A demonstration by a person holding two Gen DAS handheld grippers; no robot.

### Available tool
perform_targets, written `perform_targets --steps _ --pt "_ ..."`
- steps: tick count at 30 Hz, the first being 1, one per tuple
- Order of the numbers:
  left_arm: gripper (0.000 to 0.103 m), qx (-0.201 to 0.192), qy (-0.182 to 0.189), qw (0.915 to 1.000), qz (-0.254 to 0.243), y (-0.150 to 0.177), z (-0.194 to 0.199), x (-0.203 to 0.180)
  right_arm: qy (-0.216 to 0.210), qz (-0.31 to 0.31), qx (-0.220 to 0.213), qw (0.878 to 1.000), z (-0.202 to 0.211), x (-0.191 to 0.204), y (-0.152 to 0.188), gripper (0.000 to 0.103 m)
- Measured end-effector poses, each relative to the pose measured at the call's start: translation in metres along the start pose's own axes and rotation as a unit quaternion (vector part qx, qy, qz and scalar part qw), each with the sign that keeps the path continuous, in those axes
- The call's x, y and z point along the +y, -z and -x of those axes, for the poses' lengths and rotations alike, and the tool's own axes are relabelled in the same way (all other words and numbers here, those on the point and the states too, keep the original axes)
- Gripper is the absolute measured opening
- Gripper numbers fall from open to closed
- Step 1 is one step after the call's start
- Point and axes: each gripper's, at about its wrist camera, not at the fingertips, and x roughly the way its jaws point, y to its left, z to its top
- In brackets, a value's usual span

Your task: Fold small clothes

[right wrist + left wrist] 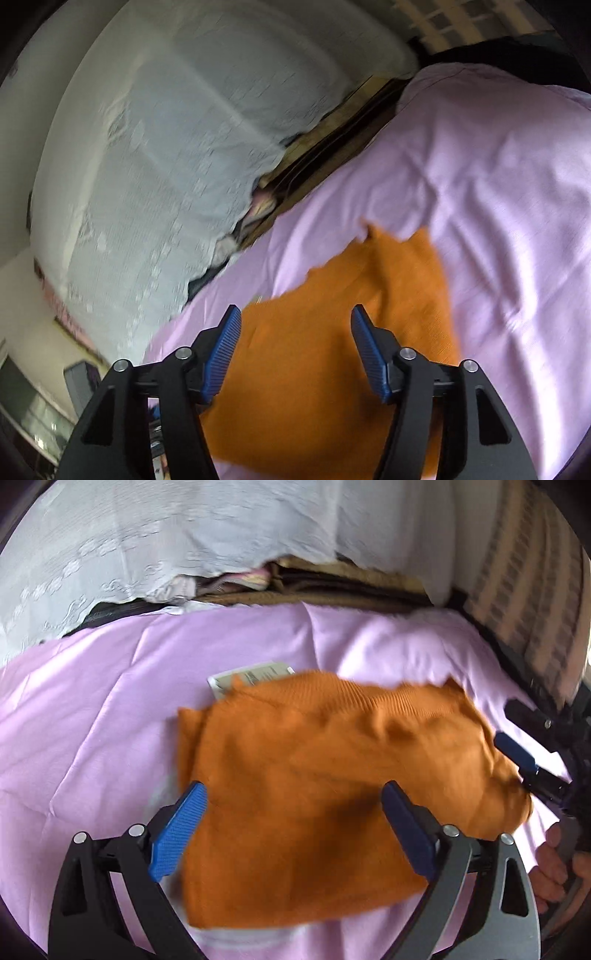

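**Left wrist view: orange knit on lilac sheet, both tools apart**

Left wrist view, item one: orange ribbed knit garment, small, lying folded and rumpled on a lilac, creased bed sheet. Partly tucked under its far edge: a pale rectangular card or tag, printed with lines of text too blurred to read. No brand legible anywhere.

Left gripper: black frame, blue ribbed pads, jaws spread wide above the near part of the garment, cloth seen between them but not pinched. Right gripper visible at the right edge of this view, blue pad beside the garment's right end; whether touching, cannot tell. Fingers of a hand below it, around the handle.

Behind the sheet: white embroidered lace cloth, tan folded fabrics, beige checked textile.

Right wrist view, same garment from its other end, picture tilted and blurred. Right gripper with jaws parted to a middling width over the orange cloth, nothing clamped. Lilac sheet and lace cloth again in view.

Shown only here: a grey box-like object at lower left, indistinct. Card, hand and other gripper shown only in the left wrist view.
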Motion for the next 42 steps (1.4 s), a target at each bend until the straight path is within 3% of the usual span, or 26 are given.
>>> perform_targets --steps 4,7,9,11,13,19,22,25,31,35,42 --pt "0.098 0.030 -0.025 0.9988 -0.030 0.010 -0.006 -0.010 -0.013 0.032 0.063 0.997 -0.007 0.012 0.017 0.079" --pt "0.099 0.033 -0.053 0.9974 -0.036 0.015 -0.004 -0.009 0.004 0.033 0.076 0.997 -0.001 0.010 0.025 0.079" --pt "0.099 0.044 -0.061 0.9971 -0.016 0.020 -0.004 0.000 0.009 0.017 0.063 0.998 0.010 0.003 0.026 0.079" --pt "0.099 0.070 -0.025 0.9966 0.037 0.022 -0.008 0.024 0.026 -0.017 0.045 0.999 0.029 -0.014 0.028 0.079" --pt "0.099 0.074 -0.002 0.9943 0.077 0.024 -0.006 0.043 0.015 -0.051 0.030 0.998 0.041 -0.028 0.030 0.077" --pt "0.099 0.056 -0.045 0.9944 0.078 0.040 0.014 0.050 0.054 -0.068 -0.014 0.996 0.082 -0.038 0.041 0.076" --pt "0.099 0.049 -0.051 0.9925 0.100 0.048 0.027 0.060 0.098 -0.061 -0.052 0.992 0.101 -0.034 0.044 0.077" --pt "0.099 0.031 -0.055 0.9905 0.123 0.052 0.042 0.067 0.075 -0.035 -0.073 0.994 0.110 -0.021 0.046 0.077" --pt "0.099 -0.003 -0.060 0.9948 0.082 0.046 0.054 0.045 0.025 0.040 -0.055 0.997 0.081 0.026 0.048 0.077" --pt "0.099 -0.018 -0.060 0.9956 0.070 0.032 0.050 0.033 0.017 0.073 -0.032 0.997 0.045 0.050 0.044 0.077" --pt "0.099 -0.025 -0.078 0.9953 0.052 0.015 0.027 0.019 0.001 0.062 0.009 0.998 -0.010 0.056 0.033 0.077"
